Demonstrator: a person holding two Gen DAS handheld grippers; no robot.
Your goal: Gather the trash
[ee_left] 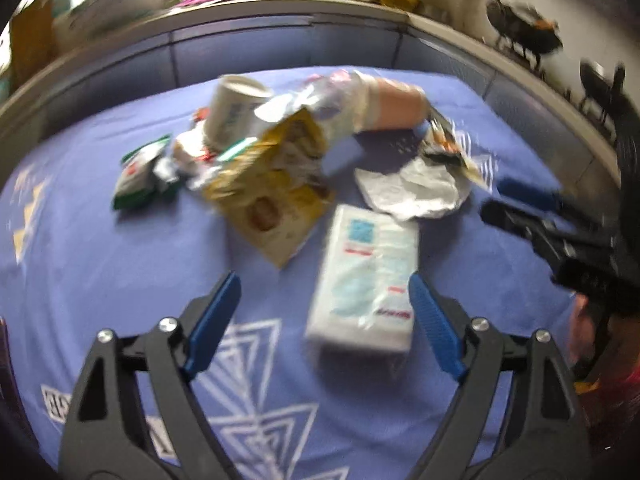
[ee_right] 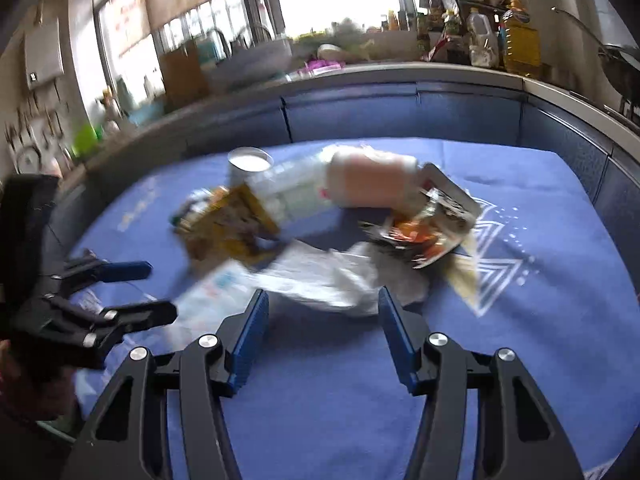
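Trash is piled on a desk with a blue patterned cloth [ee_left: 100,280], all of it ahead of both sets of fingers. Left gripper [ee_left: 325,322] has its blue-padded fingers [ee_left: 214,322] spread wide with nothing gripped; a white rectangular tissue pack [ee_left: 366,280] lies flat just inside the right-hand finger, looks like it's touching or nearly so, too blurry to be sure. Past that pack there's a yellow snack bag [ee_left: 276,200], a white paper cup [ee_left: 236,110] standing upright behind it, a green-and-white wrapper [ee_left: 140,172] off to the left, and a crumpled silver foil wrapper [ee_left: 412,192] to the right. Right gripper [ee_right: 323,320] has its fingers [ee_right: 250,336] partly apart, empty, with a crumpled white wrapper [ee_right: 320,280] just beyond the tips. Farther back lies a pinkish cylinder-shaped packet [ee_right: 372,184] on its side
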